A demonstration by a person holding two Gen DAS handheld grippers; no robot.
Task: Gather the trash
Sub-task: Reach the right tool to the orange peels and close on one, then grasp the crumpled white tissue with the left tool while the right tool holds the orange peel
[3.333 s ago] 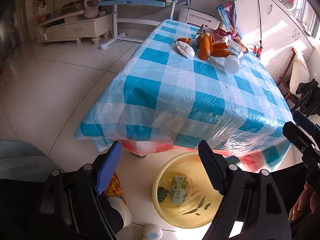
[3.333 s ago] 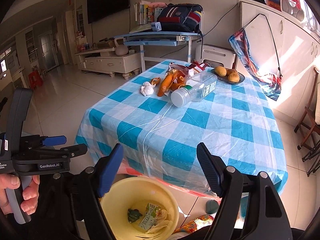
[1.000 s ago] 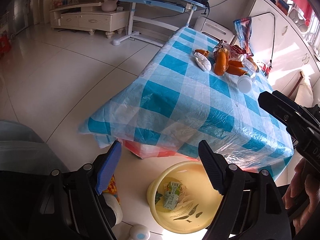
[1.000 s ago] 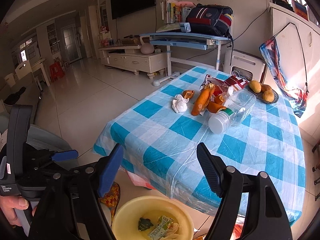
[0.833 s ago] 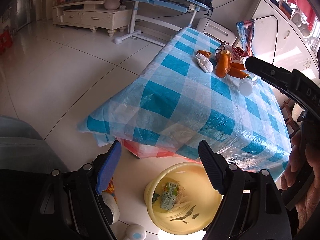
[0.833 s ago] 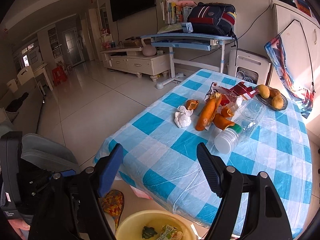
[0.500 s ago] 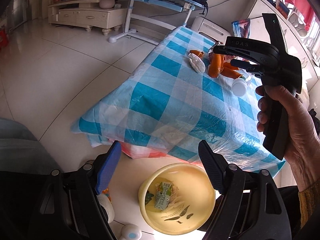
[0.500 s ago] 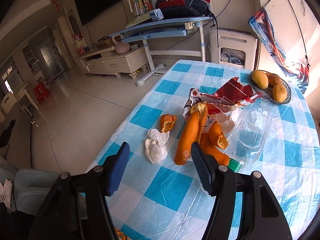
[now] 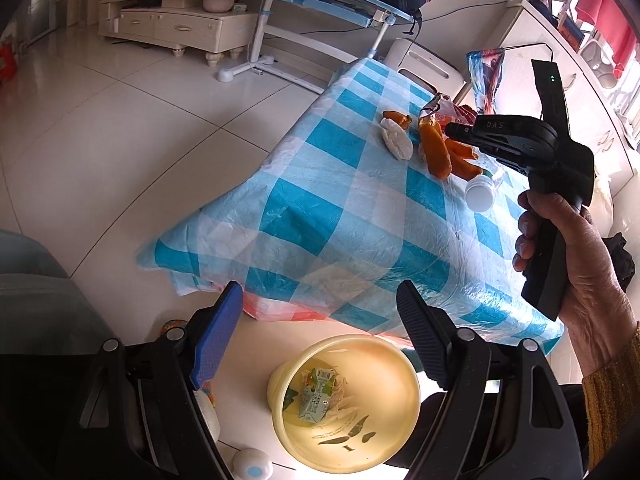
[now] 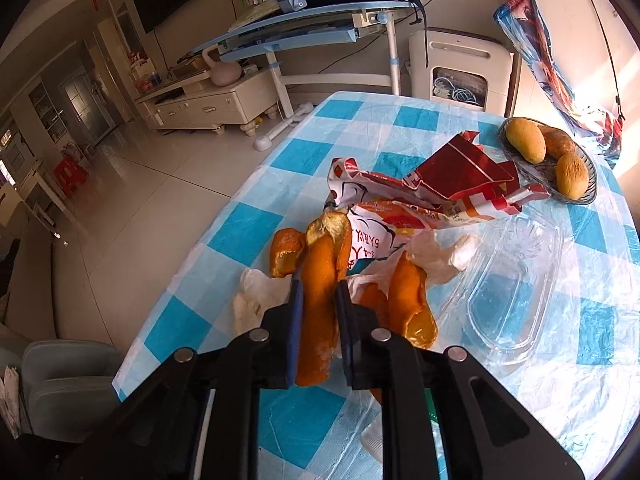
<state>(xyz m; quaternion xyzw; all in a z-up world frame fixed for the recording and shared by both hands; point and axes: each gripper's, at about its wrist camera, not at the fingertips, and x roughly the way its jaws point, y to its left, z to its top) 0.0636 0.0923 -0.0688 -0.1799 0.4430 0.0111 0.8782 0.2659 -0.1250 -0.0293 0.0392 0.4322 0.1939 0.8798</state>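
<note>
- The right gripper (image 10: 318,304) pinches a long orange peel (image 10: 320,280) between its two fingers, down on the checked tablecloth (image 10: 248,236); both pads press against the peel's sides.
- From the left wrist view, the same right gripper (image 9: 456,131) reaches over the pile of peels, with the right hand (image 9: 576,264) wrapped round its black handle.
- The left gripper (image 9: 320,332) hangs off the near edge of the table with its fingers spread wide and nothing between them.
- A yellow bin (image 9: 384,424) stands on the floor below the left gripper, just beside the table's near edge; a small green drink carton (image 9: 316,394) and paper scraps lie inside.
- More trash lies around the gripped peel: a crumpled white tissue (image 10: 260,300) touching it on the left, further peels (image 10: 412,304) to the right, a red-and-white snack wrapper (image 10: 432,192) behind, and a clear plastic bottle (image 10: 512,288) on its side.
- A dish of mangoes (image 10: 548,156) sits at the table's far right.
</note>
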